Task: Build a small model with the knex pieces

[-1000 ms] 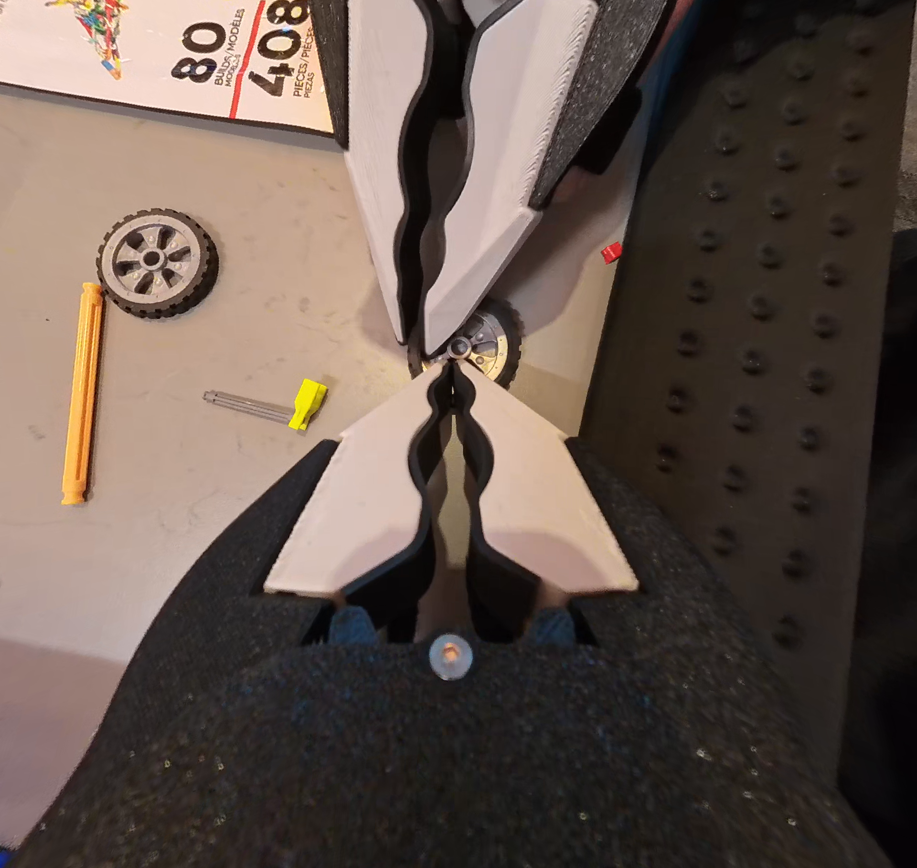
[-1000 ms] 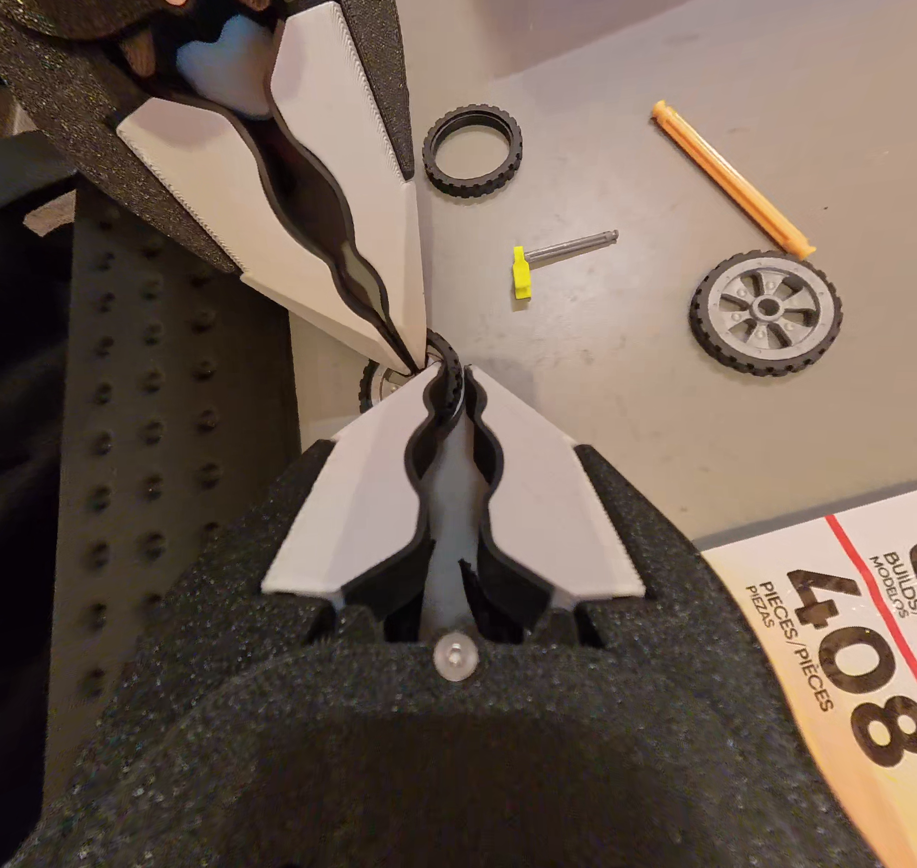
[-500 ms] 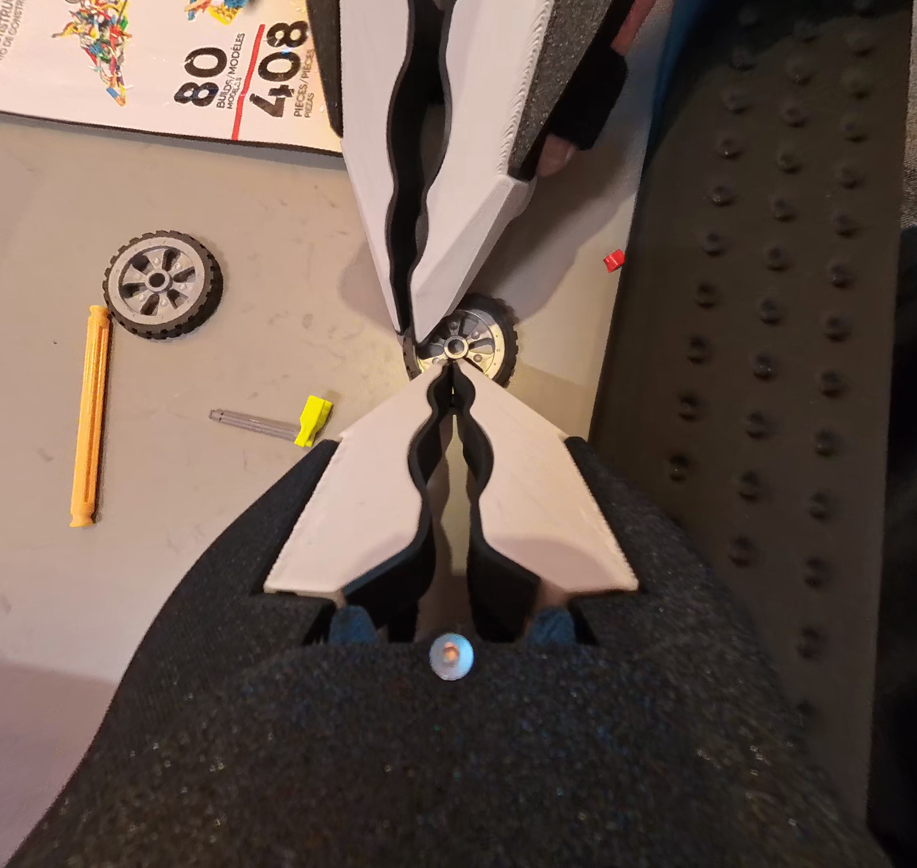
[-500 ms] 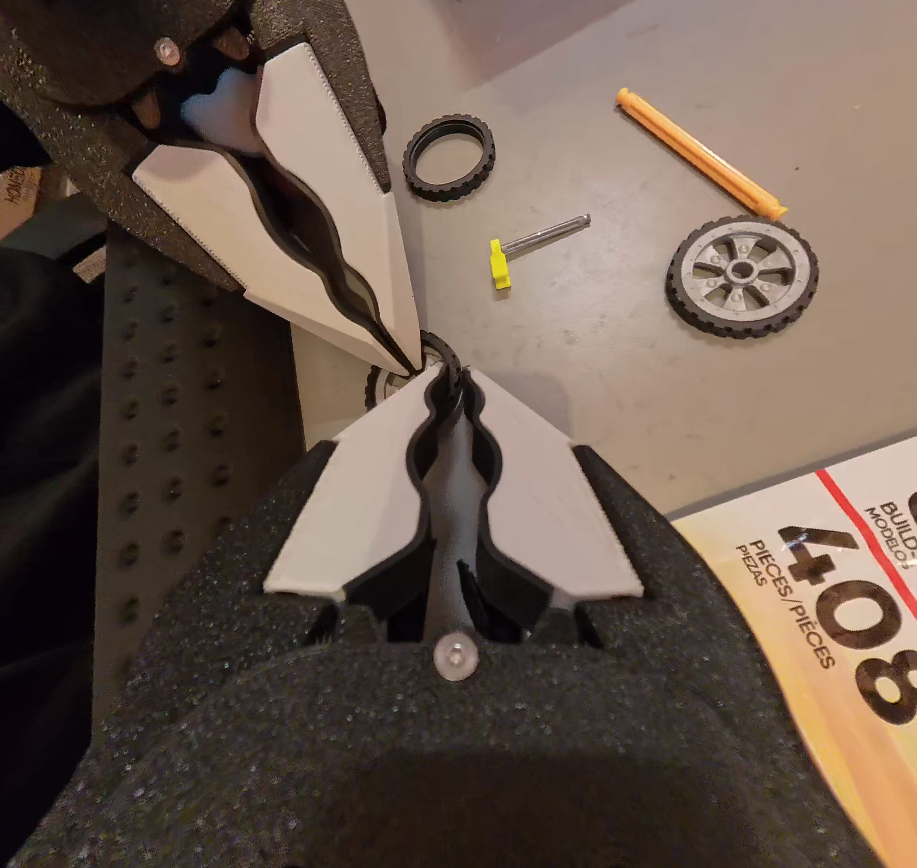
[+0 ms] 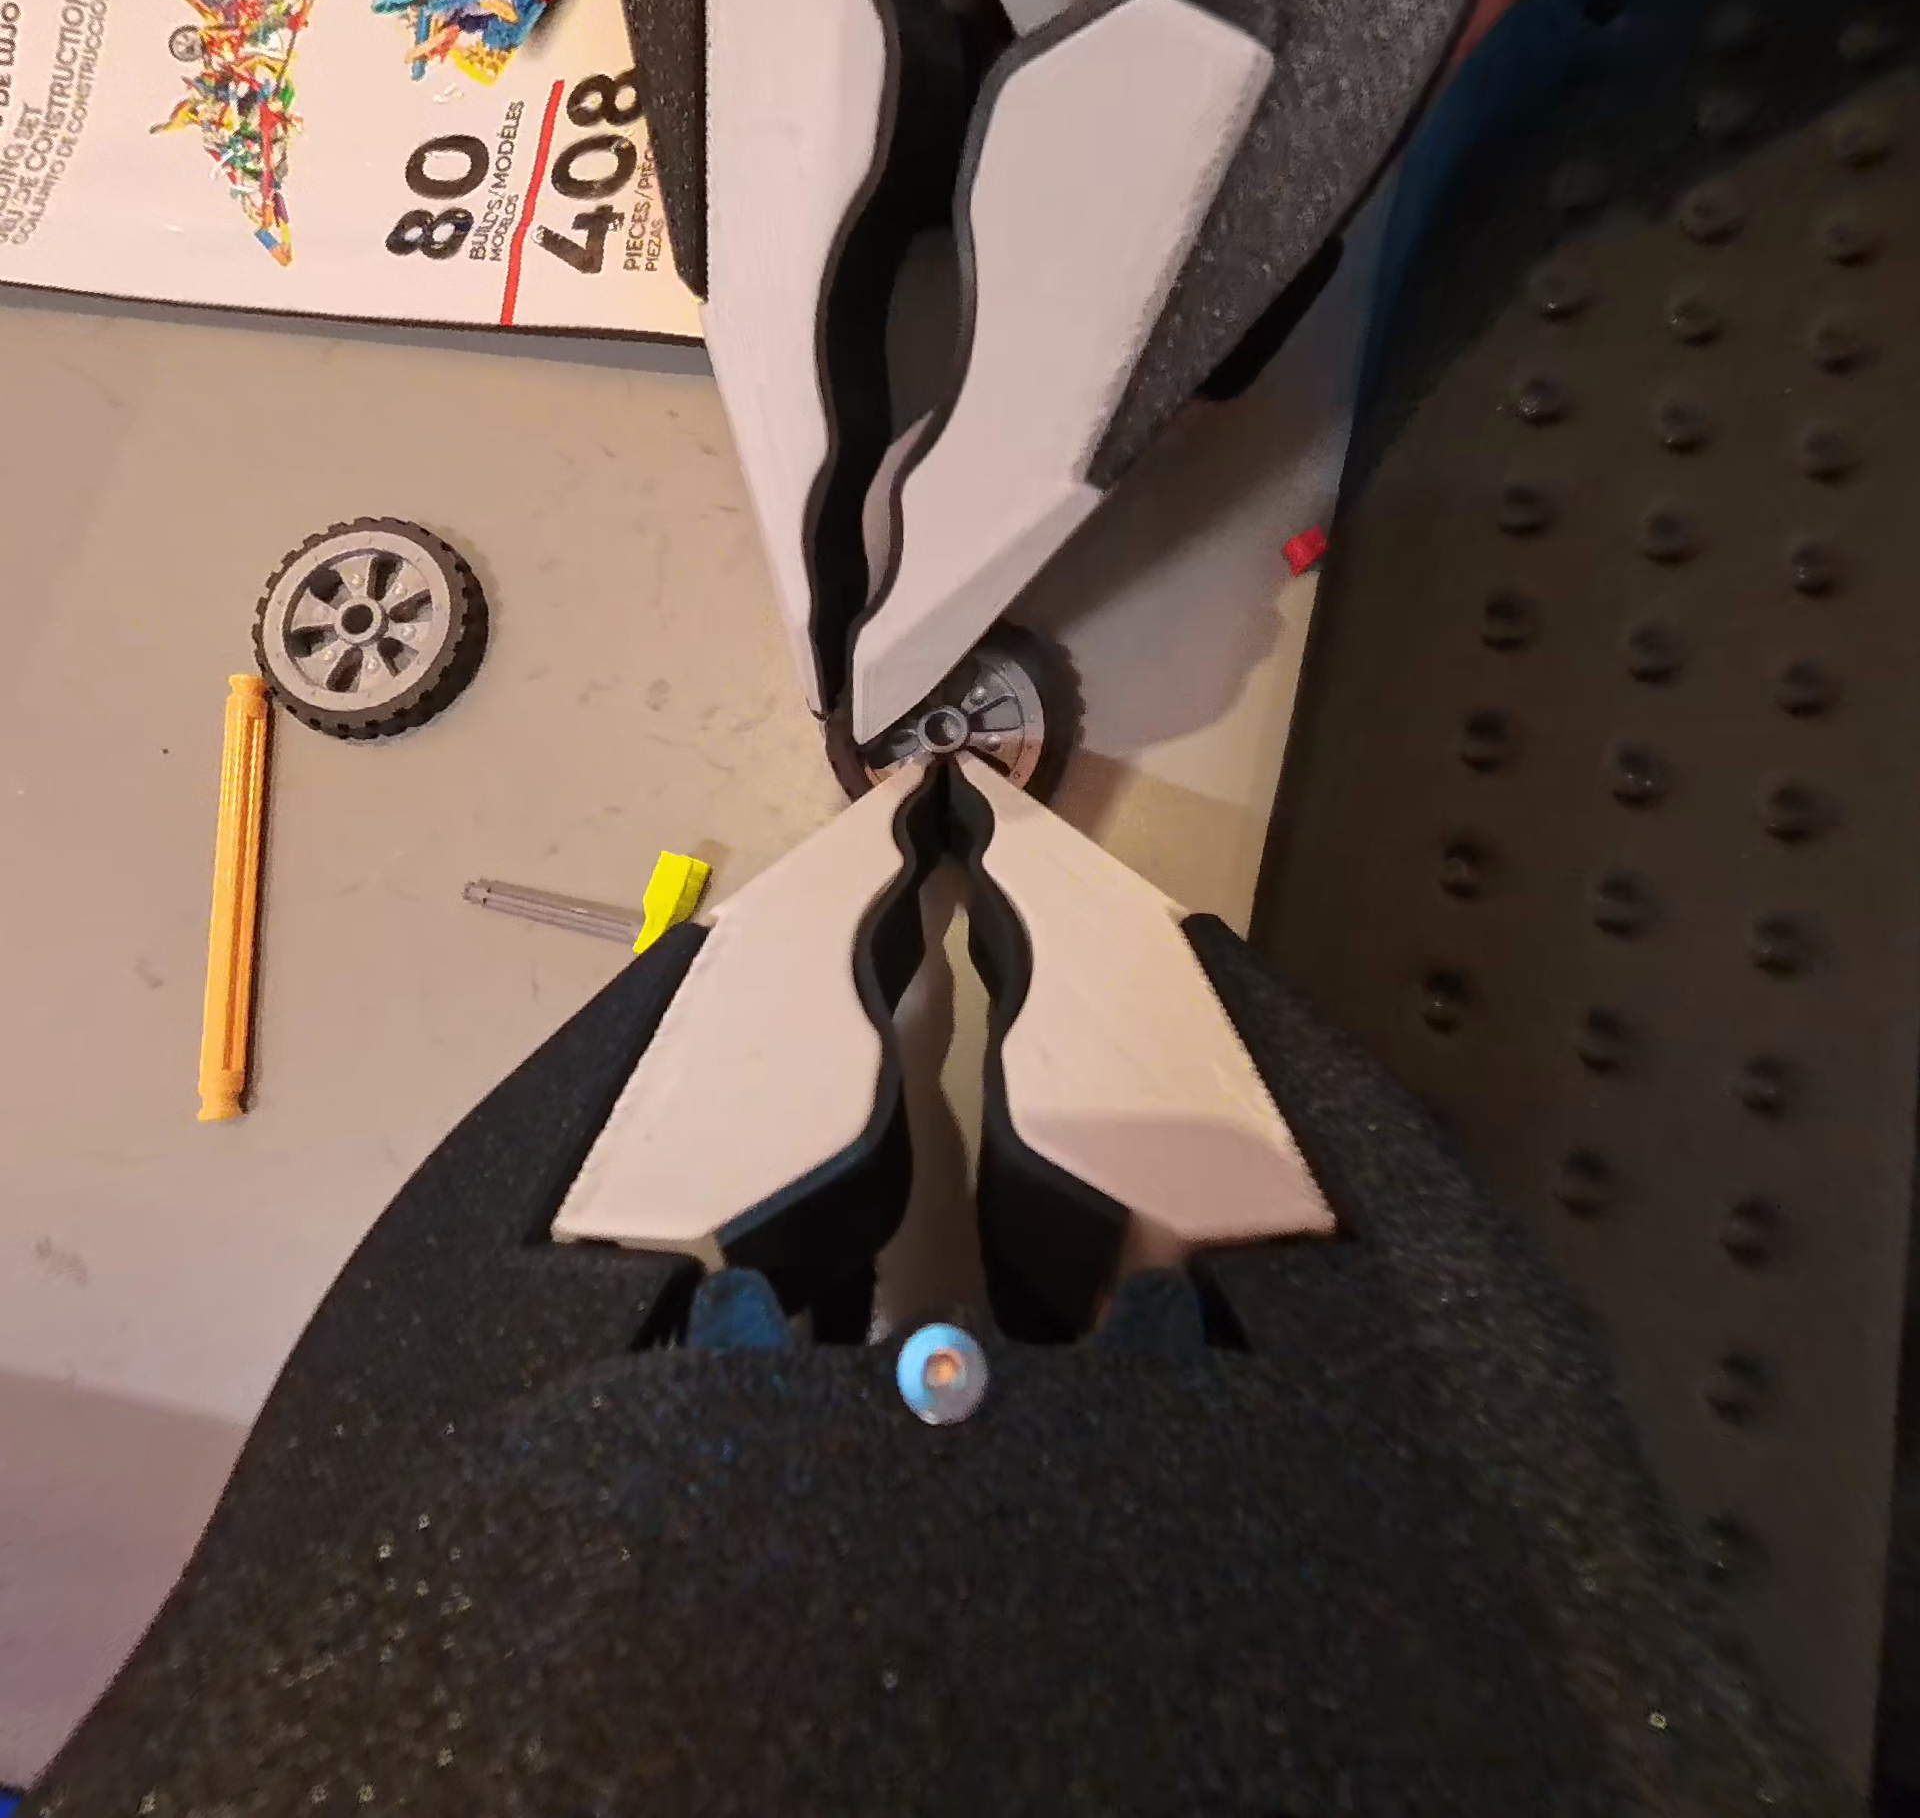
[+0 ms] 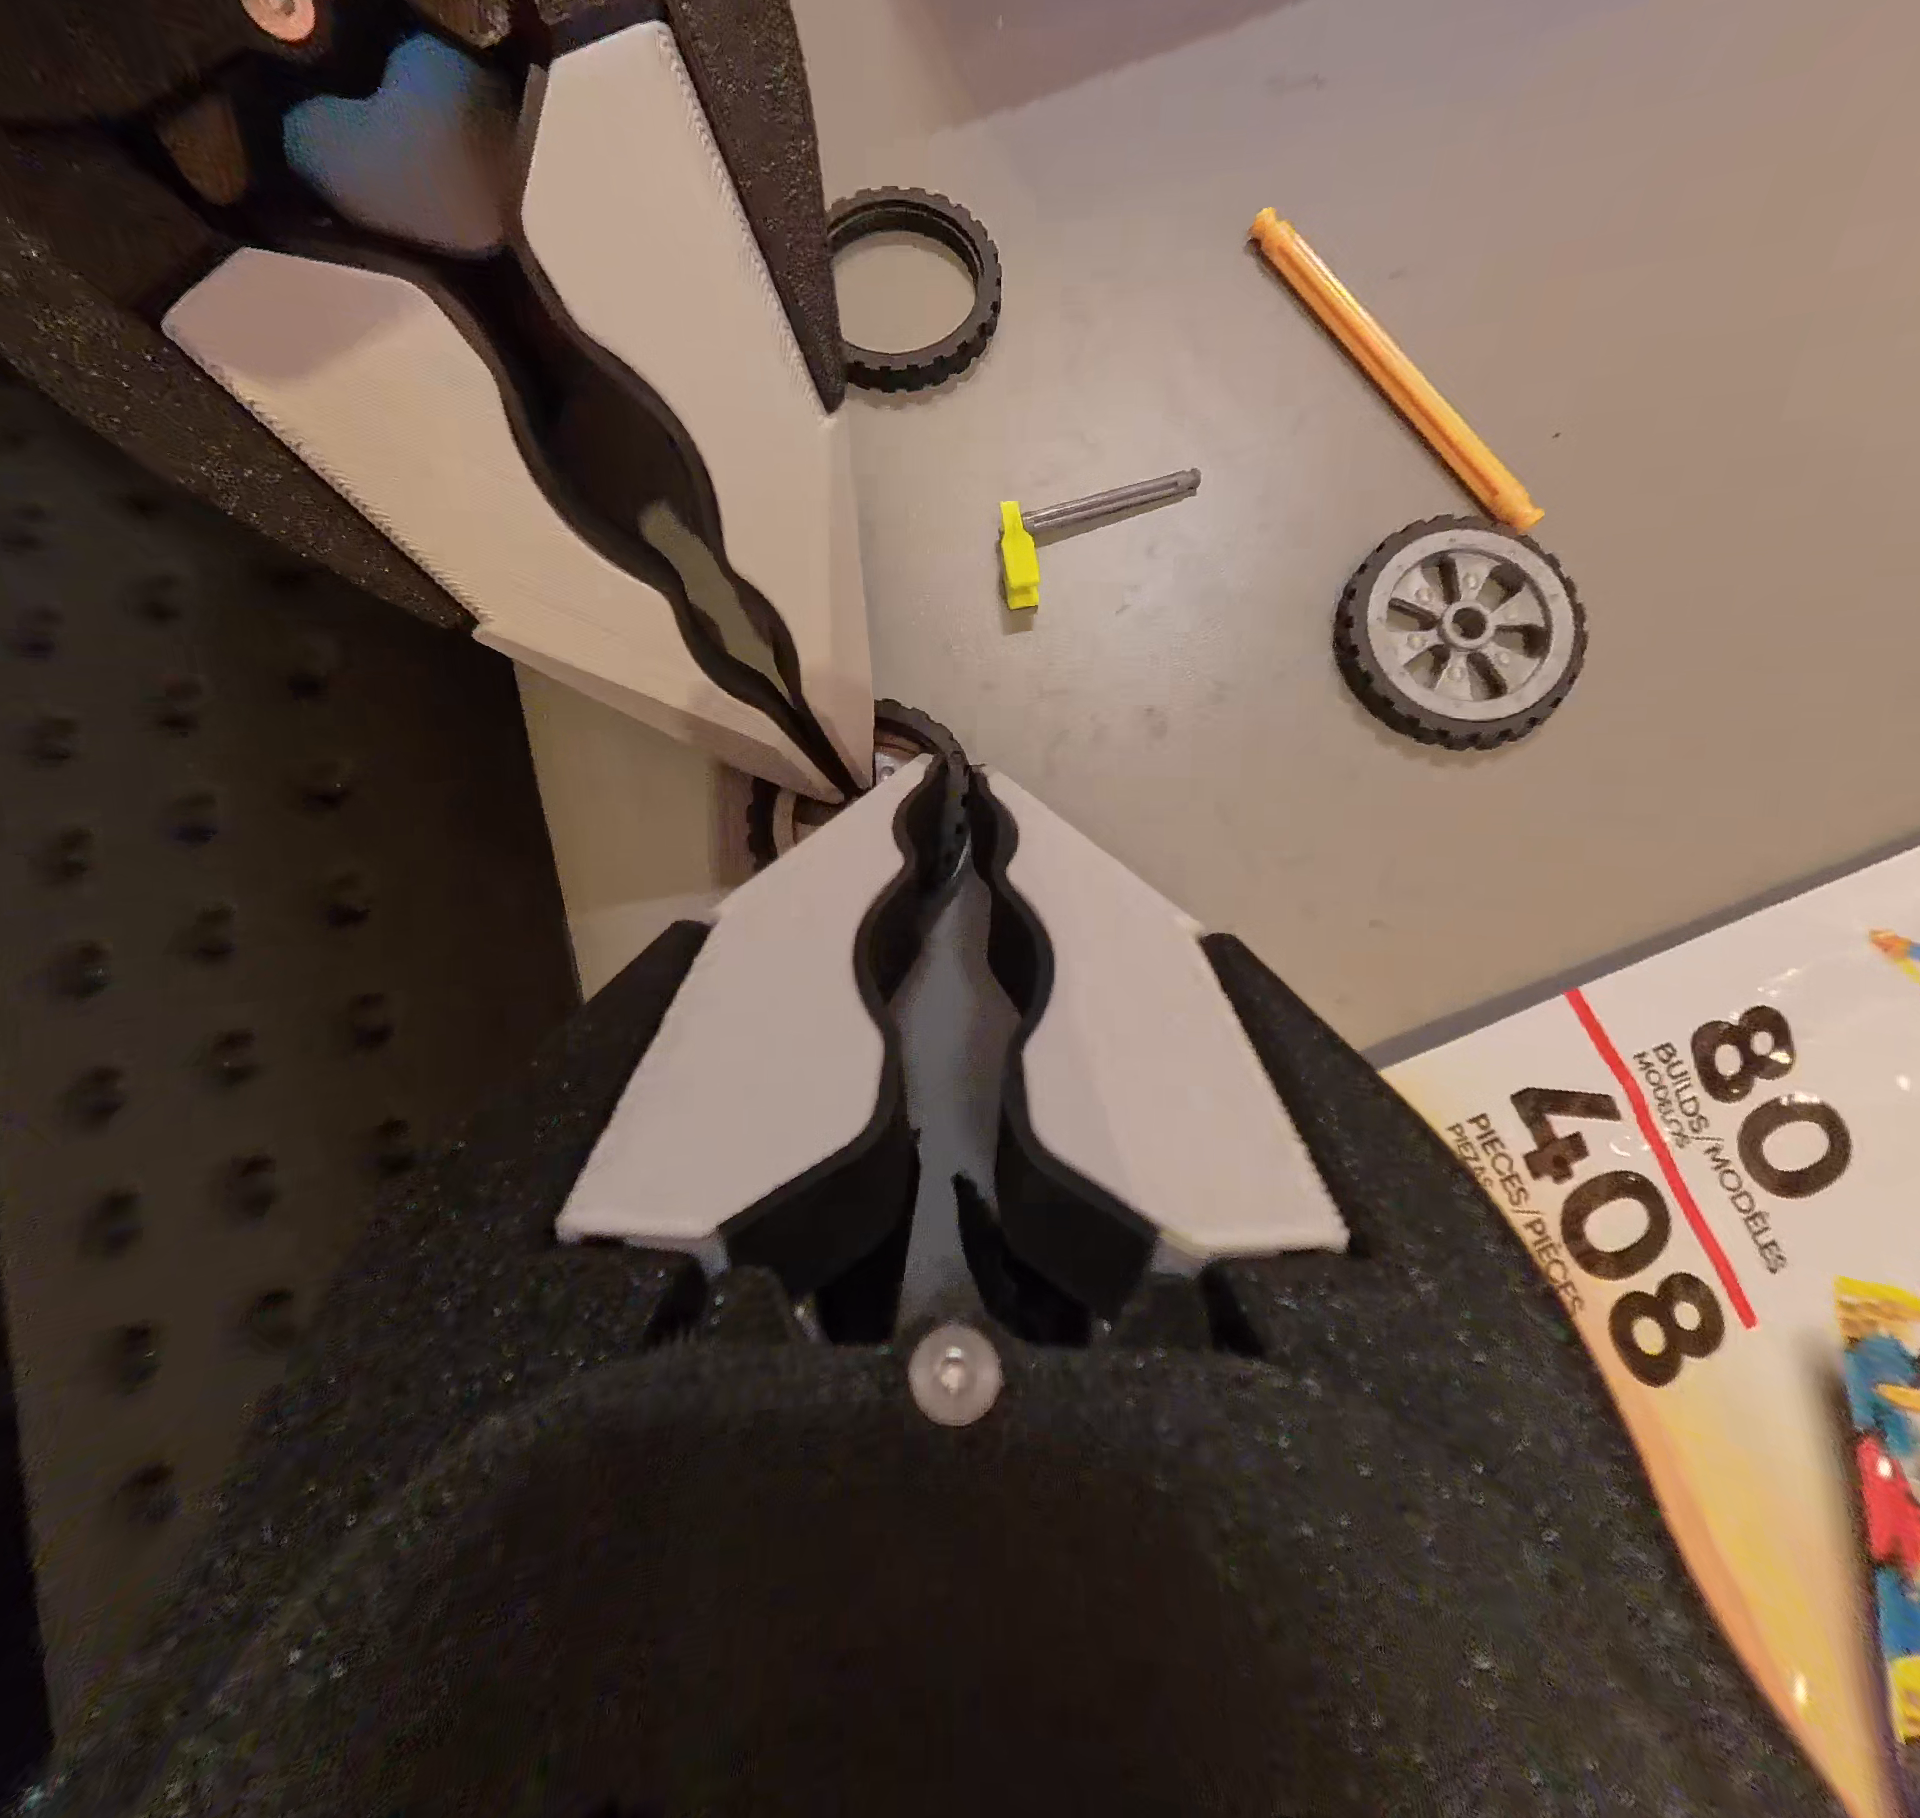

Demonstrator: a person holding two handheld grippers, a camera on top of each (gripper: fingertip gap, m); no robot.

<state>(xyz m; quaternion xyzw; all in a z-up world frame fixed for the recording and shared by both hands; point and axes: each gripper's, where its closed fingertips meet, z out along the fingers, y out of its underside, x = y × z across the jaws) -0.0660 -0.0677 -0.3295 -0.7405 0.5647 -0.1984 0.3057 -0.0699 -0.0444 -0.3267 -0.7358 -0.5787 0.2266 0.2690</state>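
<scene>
While both grippers meet tip to tip over the grey tabletop [image 5: 436,1197], a small wheel [image 5: 987,719] with a black tyre and silver hub sits between them. The left gripper [image 5: 943,781] has its fingers pressed together on the wheel's lower edge, at the hub side. Seen from the right wrist view, the right gripper [image 6: 954,771] is pinched on the wheel's black tyre [image 6: 948,812], whose tread shows between the fingertips. In the left wrist view the right gripper comes in from 12 o'clock, its tips nearly closed at the wheel's upper left.

At 9 o'clock of the held wheel, well apart, lies a second wheel [image 5: 369,625] with a grey spoked hub, flat on the tabletop, with an orange rod [image 5: 234,895] just beside it. Nearer, at 8 o'clock, lies a grey pin with a yellow connector [image 5: 670,885]. A loose black tyre ring [image 6: 914,298] lies by the left gripper in the right wrist view. A printed box [image 5: 312,106] lies at 11 o'clock, a studded black mat [image 5: 1662,833] at 3 o'clock, a small red piece [image 5: 1302,550] at its edge.
</scene>
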